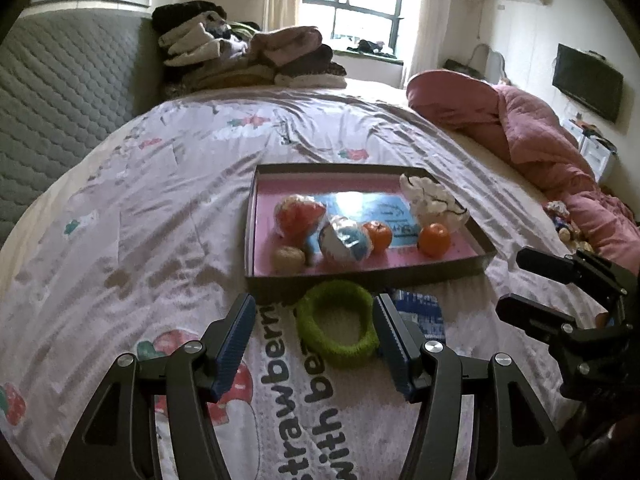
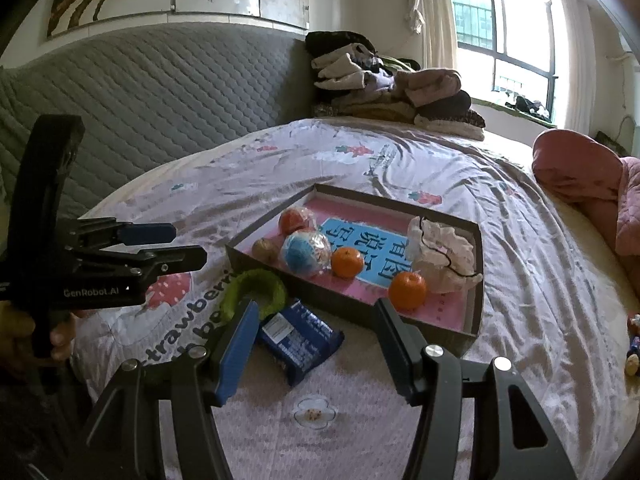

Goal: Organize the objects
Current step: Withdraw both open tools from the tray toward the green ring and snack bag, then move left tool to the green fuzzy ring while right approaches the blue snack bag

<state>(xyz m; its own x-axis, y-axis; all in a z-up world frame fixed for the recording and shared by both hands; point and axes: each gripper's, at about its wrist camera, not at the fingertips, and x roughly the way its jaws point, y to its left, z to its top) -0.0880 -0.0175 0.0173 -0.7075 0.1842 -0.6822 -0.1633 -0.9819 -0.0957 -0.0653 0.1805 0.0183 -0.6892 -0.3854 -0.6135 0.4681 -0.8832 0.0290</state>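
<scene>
A shallow dark tray (image 1: 360, 276) (image 2: 476, 280) with a pink floor lies on the bed. In it are two oranges (image 1: 434, 239) (image 2: 407, 290), wrapped balls (image 1: 346, 242) (image 2: 306, 254) and a crumpled white item (image 1: 434, 200). Just in front of the tray lies a fuzzy green ring (image 1: 336, 324) (image 2: 256, 286), between the spread fingers of my left gripper (image 1: 314, 312) (image 2: 188, 245), which is open and not pressing on it. A dark blue snack packet (image 2: 300, 336) (image 1: 420, 312) lies beside the ring. My right gripper (image 2: 316, 312) (image 1: 510, 284) stands open around it without gripping.
A strawberry-print sheet (image 1: 180, 220) covers the bed. Folded clothes (image 1: 248, 52) are piled at the far end beside a grey quilted headboard (image 2: 160, 112). A pink quilt (image 1: 540, 148) is bunched at the right, with small toys (image 2: 634, 344) near it.
</scene>
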